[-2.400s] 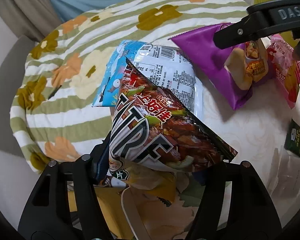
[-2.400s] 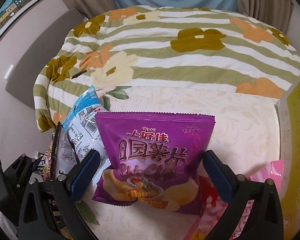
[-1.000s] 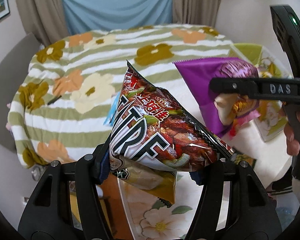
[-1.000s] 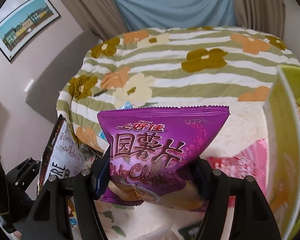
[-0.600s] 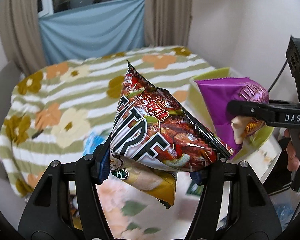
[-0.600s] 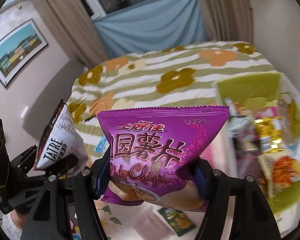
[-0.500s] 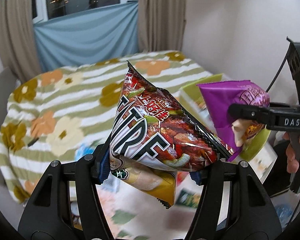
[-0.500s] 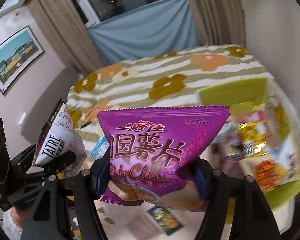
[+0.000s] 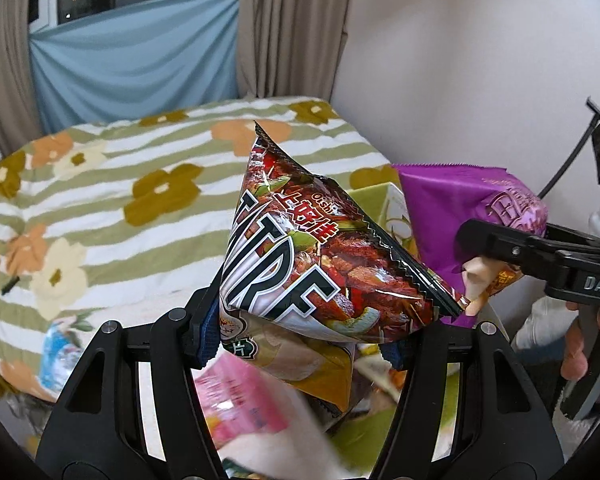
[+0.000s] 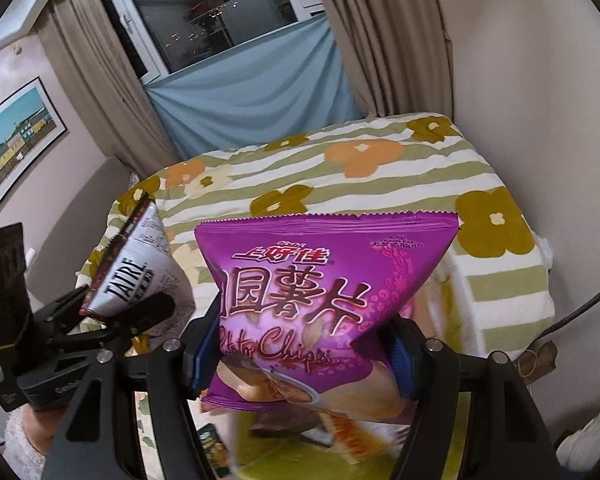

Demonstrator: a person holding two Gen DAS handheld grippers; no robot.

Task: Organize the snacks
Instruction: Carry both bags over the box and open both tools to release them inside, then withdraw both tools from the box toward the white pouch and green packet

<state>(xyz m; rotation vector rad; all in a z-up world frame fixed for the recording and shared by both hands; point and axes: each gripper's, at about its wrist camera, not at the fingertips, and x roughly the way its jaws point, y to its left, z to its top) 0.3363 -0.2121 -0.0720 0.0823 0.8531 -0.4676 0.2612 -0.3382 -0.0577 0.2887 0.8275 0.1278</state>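
My left gripper is shut on a red and brown chip bag and holds it in the air. My right gripper is shut on a purple potato chip bag, also lifted. In the left wrist view the purple bag hangs to the right, over a lime green bin. In the right wrist view the red bag's white back shows at the left. The green bin lies blurred below the purple bag.
A bed with a striped flower blanket fills the background. A pink snack packet and a blue packet lie below on the table. A small dark green packet lies at the lower left. A wall stands to the right.
Both grippers closed on their bags, lifted them off the table and swung right, towards the green bin. The view below is now motion-blurred.
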